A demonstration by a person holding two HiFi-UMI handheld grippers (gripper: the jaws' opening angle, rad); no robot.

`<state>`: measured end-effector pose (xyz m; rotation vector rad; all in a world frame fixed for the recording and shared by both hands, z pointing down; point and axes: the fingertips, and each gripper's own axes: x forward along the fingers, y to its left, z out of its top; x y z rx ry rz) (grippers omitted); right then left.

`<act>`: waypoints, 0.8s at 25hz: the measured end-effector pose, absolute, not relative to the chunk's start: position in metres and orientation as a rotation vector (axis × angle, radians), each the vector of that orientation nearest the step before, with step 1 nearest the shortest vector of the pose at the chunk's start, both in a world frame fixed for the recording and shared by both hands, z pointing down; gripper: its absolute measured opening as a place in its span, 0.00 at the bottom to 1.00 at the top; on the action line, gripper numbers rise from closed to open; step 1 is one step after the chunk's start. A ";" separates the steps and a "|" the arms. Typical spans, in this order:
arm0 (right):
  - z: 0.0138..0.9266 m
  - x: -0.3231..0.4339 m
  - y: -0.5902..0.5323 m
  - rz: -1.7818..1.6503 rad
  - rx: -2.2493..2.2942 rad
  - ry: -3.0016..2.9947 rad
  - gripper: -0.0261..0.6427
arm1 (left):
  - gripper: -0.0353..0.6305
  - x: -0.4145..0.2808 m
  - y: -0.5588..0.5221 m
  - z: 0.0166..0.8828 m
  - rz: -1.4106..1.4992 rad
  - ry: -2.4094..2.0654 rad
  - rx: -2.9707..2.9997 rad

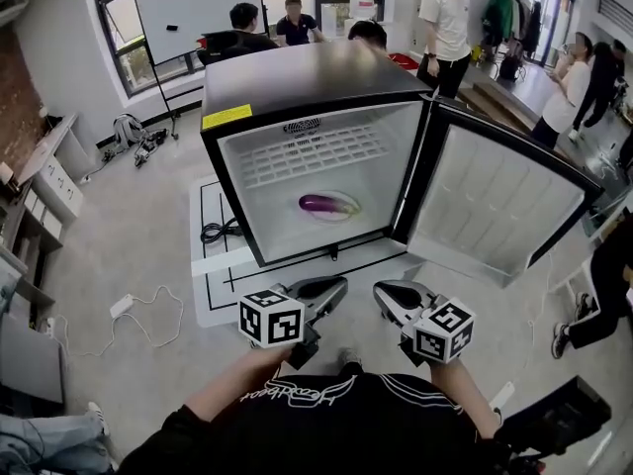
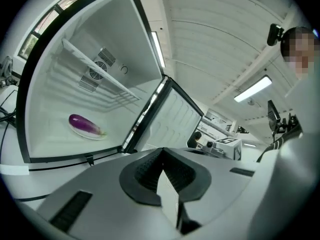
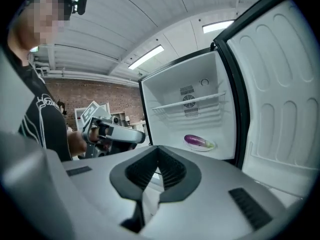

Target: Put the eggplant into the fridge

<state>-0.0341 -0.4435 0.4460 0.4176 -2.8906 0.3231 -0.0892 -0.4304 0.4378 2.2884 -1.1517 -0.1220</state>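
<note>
Grey office floor (image 1: 119, 255) holds a small black fridge (image 1: 316, 77) with a white inside and its white-lined door (image 1: 495, 201) swung wide open. A shiny purple eggplant (image 1: 329, 204) lies on a little white plate (image 2: 84, 134) at the bottom of the fridge. The left grey claw (image 1: 338, 285) and the right grey claw (image 1: 384, 291) are in front of the fridge, both squeezed tight with nothing in them.

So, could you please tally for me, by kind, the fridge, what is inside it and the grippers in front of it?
fridge: 1
wire shelf: 1
eggplant: 1
plate: 1
grippers: 2, the left gripper and the right gripper
Total: 6
</note>
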 end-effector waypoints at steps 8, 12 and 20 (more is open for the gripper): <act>0.431 -0.027 -0.390 0.279 0.334 -2.916 0.05 | 0.07 -0.075 -0.375 0.417 -0.109 -1.130 2.420; 0.419 -0.022 -0.377 0.260 0.309 -2.936 0.05 | 0.07 -0.064 -0.357 0.401 -0.134 -1.092 2.462; 0.402 0.024 -0.337 0.321 0.313 -2.963 0.05 | 0.07 -0.019 -0.321 0.397 -0.108 -1.111 2.483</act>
